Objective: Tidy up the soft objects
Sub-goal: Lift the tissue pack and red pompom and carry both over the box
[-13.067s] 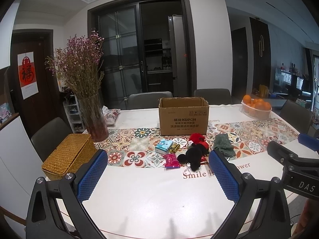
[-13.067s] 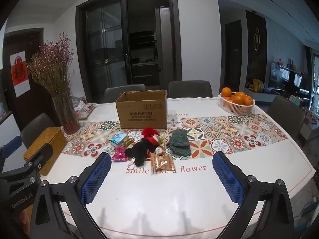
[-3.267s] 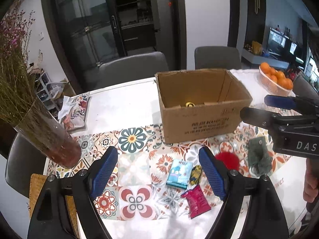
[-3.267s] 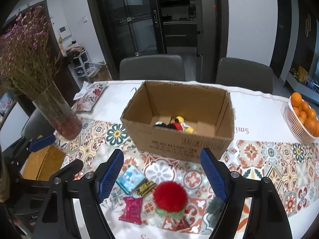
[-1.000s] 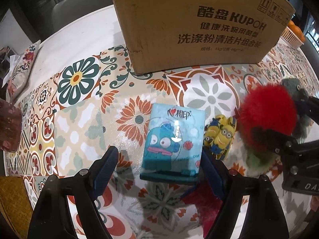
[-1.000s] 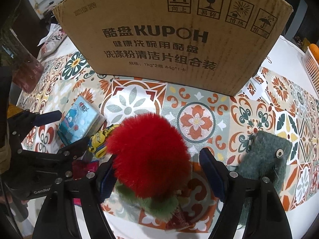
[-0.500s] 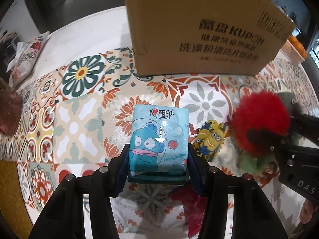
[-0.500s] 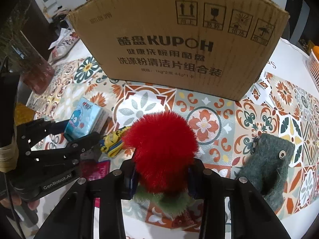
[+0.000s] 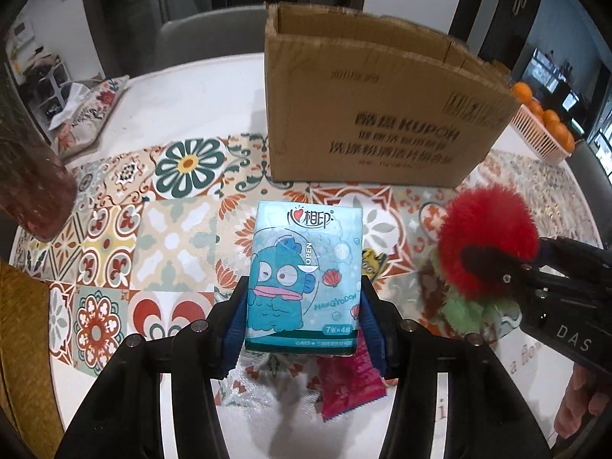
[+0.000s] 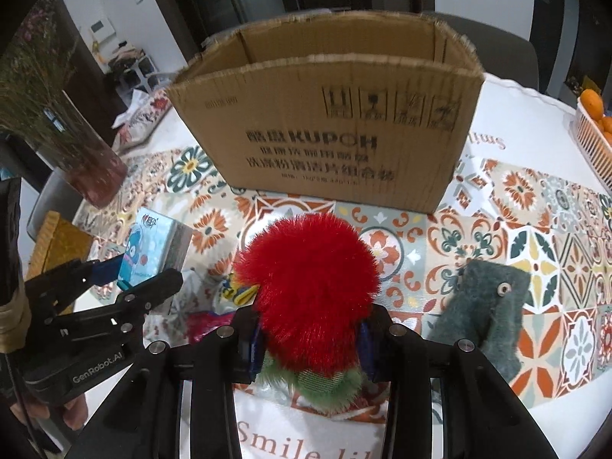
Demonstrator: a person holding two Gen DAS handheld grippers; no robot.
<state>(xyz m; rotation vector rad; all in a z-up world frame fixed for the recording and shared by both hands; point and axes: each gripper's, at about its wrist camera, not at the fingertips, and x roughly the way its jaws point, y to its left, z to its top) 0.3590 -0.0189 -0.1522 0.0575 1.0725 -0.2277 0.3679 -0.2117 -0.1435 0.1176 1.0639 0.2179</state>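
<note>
My left gripper (image 9: 302, 325) is shut on a blue tissue pack (image 9: 304, 275) with a cartoon fish, held just above the patterned table runner (image 9: 172, 237). The red and green fluffy plush (image 10: 310, 287) sits squeezed between the blue pads of my right gripper (image 10: 310, 340), also raised off the table. An open cardboard box (image 10: 329, 130) stands upright just beyond both. In the right wrist view the tissue pack (image 10: 153, 244) and left gripper (image 10: 126, 279) appear at the left; in the left wrist view the plush (image 9: 485, 244) shows at the right.
A grey-green felt pouch (image 10: 485, 313), a yellow cartoon packet (image 9: 373, 264) and a pink snack packet (image 9: 350, 378) lie on the runner. A glass vase (image 10: 76, 153) and a woven basket (image 9: 23, 344) stand left, an orange basket (image 9: 543, 126) far right.
Both grippers closed, the left on the tissue pack and the right on the red plush, then lifted them off the runner. The box rim now shows from higher up.
</note>
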